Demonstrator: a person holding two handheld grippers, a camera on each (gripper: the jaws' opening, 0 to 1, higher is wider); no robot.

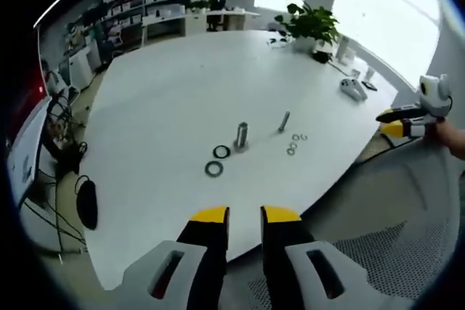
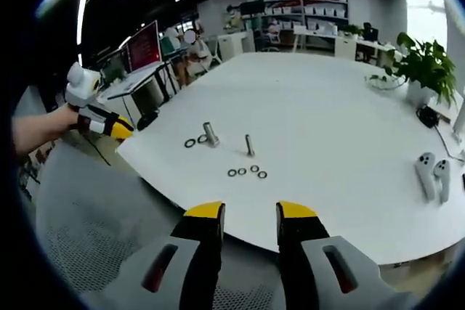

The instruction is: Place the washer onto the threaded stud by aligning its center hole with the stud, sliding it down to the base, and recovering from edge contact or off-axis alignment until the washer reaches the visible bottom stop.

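On the white table a thick threaded stud stands upright, with two large dark washers lying flat just in front of it. A thinner stud stands to its right beside several small washers. My left gripper hangs open and empty over the table's near edge. From the other side I see the thick stud, large washers, thin stud and small washers. My right gripper is open and empty, off the table edge.
A potted plant and two white handheld controllers sit toward the far side. A grey mesh chair seat lies below the table edge. A hand holds the right gripper and another the left gripper beside the table.
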